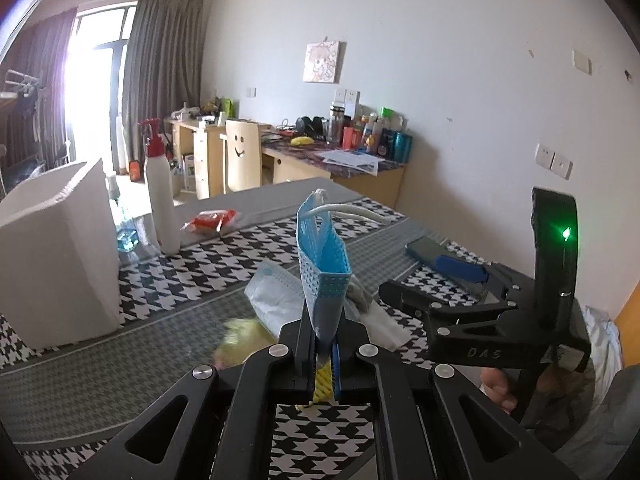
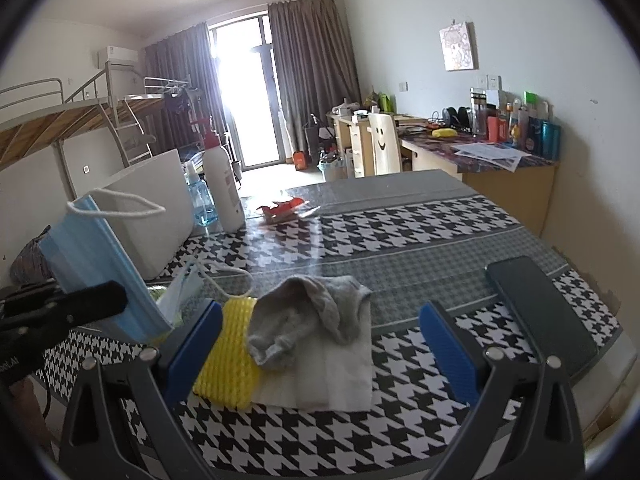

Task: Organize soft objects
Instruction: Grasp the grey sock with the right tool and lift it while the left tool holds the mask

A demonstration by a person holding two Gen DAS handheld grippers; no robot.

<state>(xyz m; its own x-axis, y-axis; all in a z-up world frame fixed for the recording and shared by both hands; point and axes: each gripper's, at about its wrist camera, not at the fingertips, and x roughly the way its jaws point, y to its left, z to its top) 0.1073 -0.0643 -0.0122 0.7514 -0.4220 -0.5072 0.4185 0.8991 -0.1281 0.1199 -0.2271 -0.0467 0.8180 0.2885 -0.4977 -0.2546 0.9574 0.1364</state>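
a table (image 2: pixel 420 236) with black and white houndstooth cloth under glass, filling most of both views. on its far left side a tall white box (image 1: pixel 52 256), open at the top, standing upright. just beside the box a white pump bottle (image 1: pixel 162 200) with red head, and between box and bottle a small clear bottle of blue liquid (image 2: pixel 200 200), only partly seen. at the right side a dark phone (image 2: pixel 540 304), lying flat on the cloth. left gripper (image 1: pixel 326 344) closed tight on the lower edge of a blue face mask (image 1: pixel 322 256), lifted above the table, standing nearly upright, its white ear loop hanging out at the top. right gripper (image 2: pixel 320 344) wide open, blue pads (image 2: pixel 450 352) well apart, nothing between them, low over the near part of the table. in front of it a white folded tissue (image 2: pixel 336 376) lying flat, on top of it a crumpled grey sock (image 2: pixel 312 316), and touching the left edge a yellow foam net (image 2: pixel 230 360). near the held mask another pale blue mask (image 1: pixel 272 296) flat on the table. further back a small red packet (image 1: pixel 210 220), apart from all the rest.
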